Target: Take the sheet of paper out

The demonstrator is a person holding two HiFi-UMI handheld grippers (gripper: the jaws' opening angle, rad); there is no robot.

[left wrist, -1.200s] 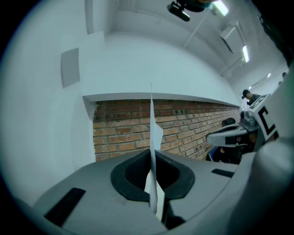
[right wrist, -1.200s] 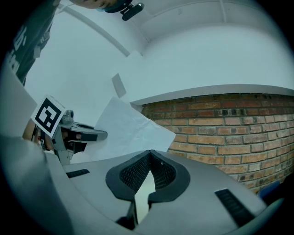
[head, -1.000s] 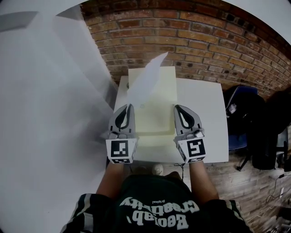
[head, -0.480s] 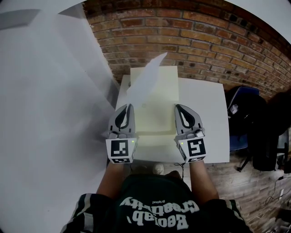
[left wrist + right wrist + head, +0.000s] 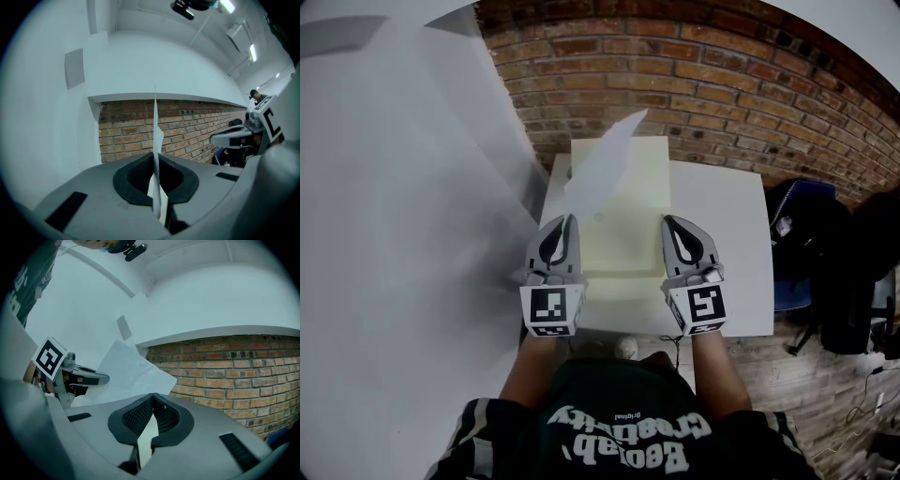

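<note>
Above the table (image 5: 722, 234), gripped in the left gripper (image 5: 570, 218): the sheet (image 5: 602, 164). Pinched at its near end, jaws closed tight on it, the paper edge-on between them in the left gripper view. Held clear of the table, slanting up and away toward the table's far edge, top corner showing against the brick wall (image 5: 722, 84). Slightly curled along its length.

Over the table's near half, right of its middle: the right gripper (image 5: 666, 219). Jaws together at the tips, nothing between them, only a pale sliver of surface visible through the gap lower down. Level with the left gripper and well apart from it, both pointing toward the table's far edge.

Flat on the table's middle, between the 2 grippers and running to the far edge: a pale yellow pad (image 5: 623, 239). Cannot tell whether pad, folder or box.

Beyond the table's right edge: a blue chair (image 5: 787, 292) with a dark bag (image 5: 806, 234), on a wood floor (image 5: 787, 375). Left of the table: a white wall (image 5: 394, 234). At the table's near edge: 2 forearms (image 5: 530, 370), 1 behind each marker cube (image 5: 550, 311).
</note>
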